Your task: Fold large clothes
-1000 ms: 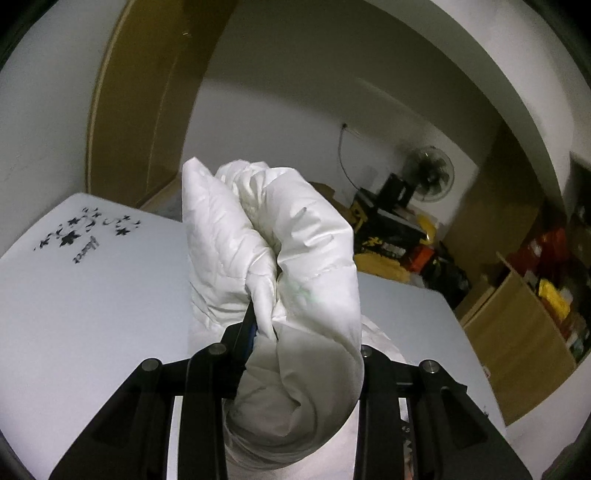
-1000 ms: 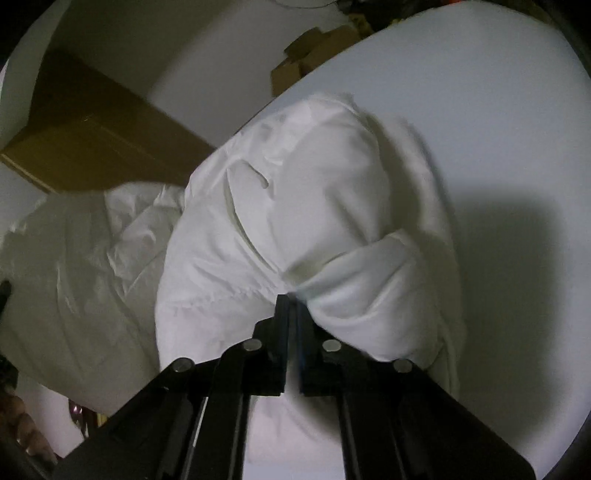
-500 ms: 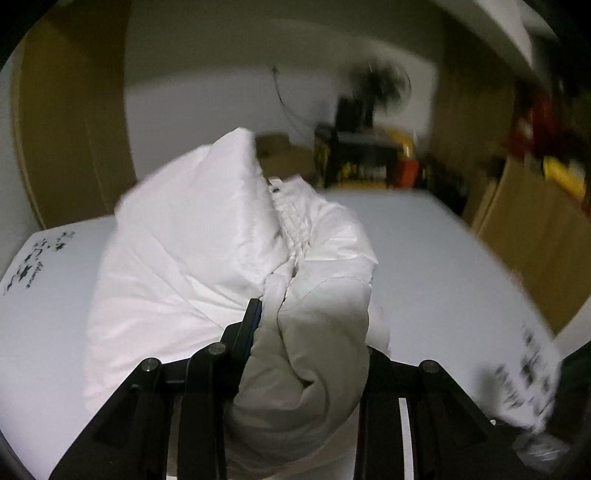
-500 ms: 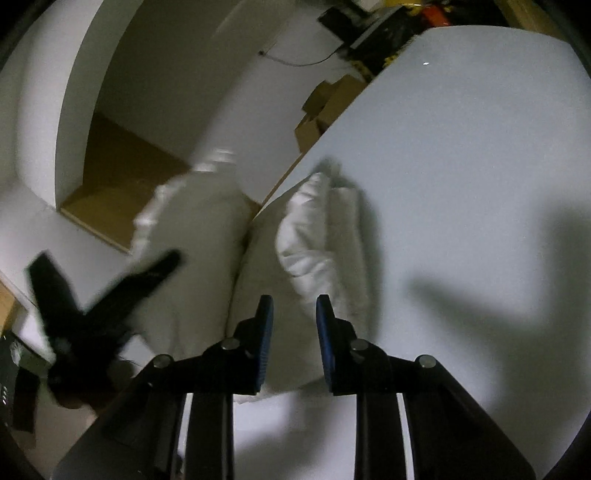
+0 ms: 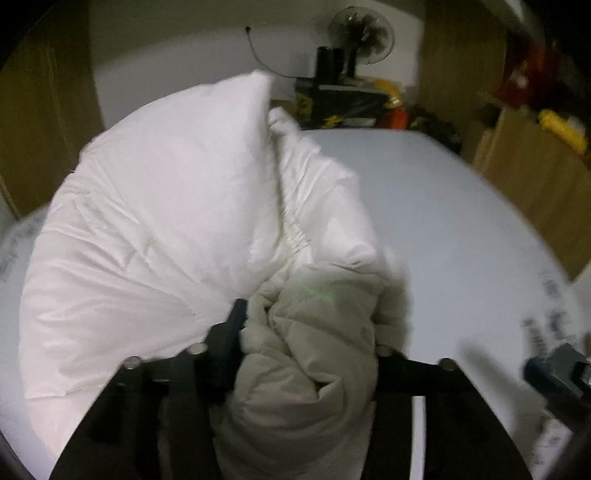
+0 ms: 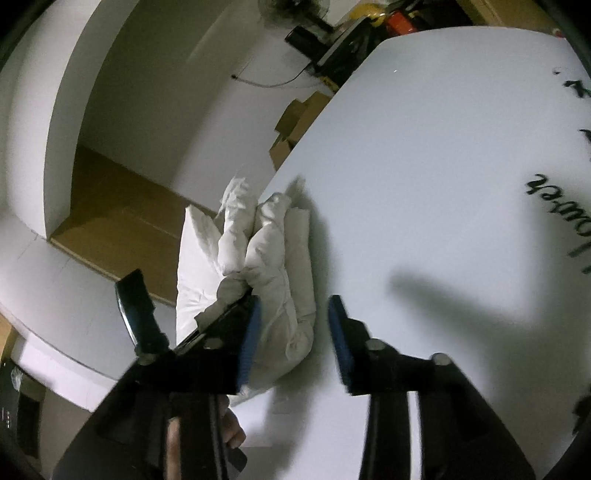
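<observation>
A white puffy jacket [image 5: 166, 229] lies bunched in thick folds on the white table [image 5: 443, 221]. My left gripper [image 5: 308, 332] stands low over its near end. Its jaws are opening, and a rolled fold of the jacket still fills the gap between them; the right finger is hidden by fabric. In the right wrist view the jacket [image 6: 273, 258] lies along the table's left edge. My right gripper [image 6: 294, 332] is just short of the jacket's near end. Its jaws are opening, and its blue pads [image 6: 338, 332] grip nothing.
Black lettering [image 6: 546, 184] is printed on the table at the right. A fan [image 5: 362, 29], a black case and cluttered boxes [image 5: 535, 147] stand beyond the far end. Cardboard boxes [image 6: 299, 125] sit below the table's left edge. A hand [image 6: 229, 435] shows under the left gripper.
The left gripper came down with the jacket onto the table and its jaws widened. The right gripper let go of the jacket, drew back, and its jaws spread apart.
</observation>
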### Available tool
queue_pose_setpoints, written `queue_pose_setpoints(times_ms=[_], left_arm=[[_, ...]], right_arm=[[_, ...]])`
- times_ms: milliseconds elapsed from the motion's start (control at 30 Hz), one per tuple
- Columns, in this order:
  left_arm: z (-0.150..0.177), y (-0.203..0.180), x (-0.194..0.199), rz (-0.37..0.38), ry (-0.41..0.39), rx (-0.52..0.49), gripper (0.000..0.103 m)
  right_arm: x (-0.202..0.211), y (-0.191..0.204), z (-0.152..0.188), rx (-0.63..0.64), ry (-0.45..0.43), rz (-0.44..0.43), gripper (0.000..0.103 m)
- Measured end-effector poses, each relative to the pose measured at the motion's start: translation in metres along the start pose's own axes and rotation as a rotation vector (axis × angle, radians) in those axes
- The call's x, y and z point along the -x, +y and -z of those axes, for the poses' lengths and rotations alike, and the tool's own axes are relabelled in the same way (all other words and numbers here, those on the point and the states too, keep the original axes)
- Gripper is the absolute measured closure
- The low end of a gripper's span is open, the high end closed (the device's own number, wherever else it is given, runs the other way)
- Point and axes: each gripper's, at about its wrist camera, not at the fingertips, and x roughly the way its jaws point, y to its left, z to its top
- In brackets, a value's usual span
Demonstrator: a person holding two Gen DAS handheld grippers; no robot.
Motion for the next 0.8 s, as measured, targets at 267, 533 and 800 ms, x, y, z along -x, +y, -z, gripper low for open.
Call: queue_pose_setpoints(times_ms=[267,533,800], left_arm=[[0.015,0.039,0.145,0.292,-0.232,0.052,0.0],[0.046,0.168,0.189,0.143,-0.224,0.205,0.0],[0.065,0.234,0.18,0.169,-0.166,0.388,0.0]], right_arm=[[0.021,0.058,-0.005,0.14,-0.042,0.026,0.03],[-0.088,0.197,-0.006,0.568,0.237,0.096,0.025],[-0.212,0.19,0.006,0.677,0.538,0.357,0.029]])
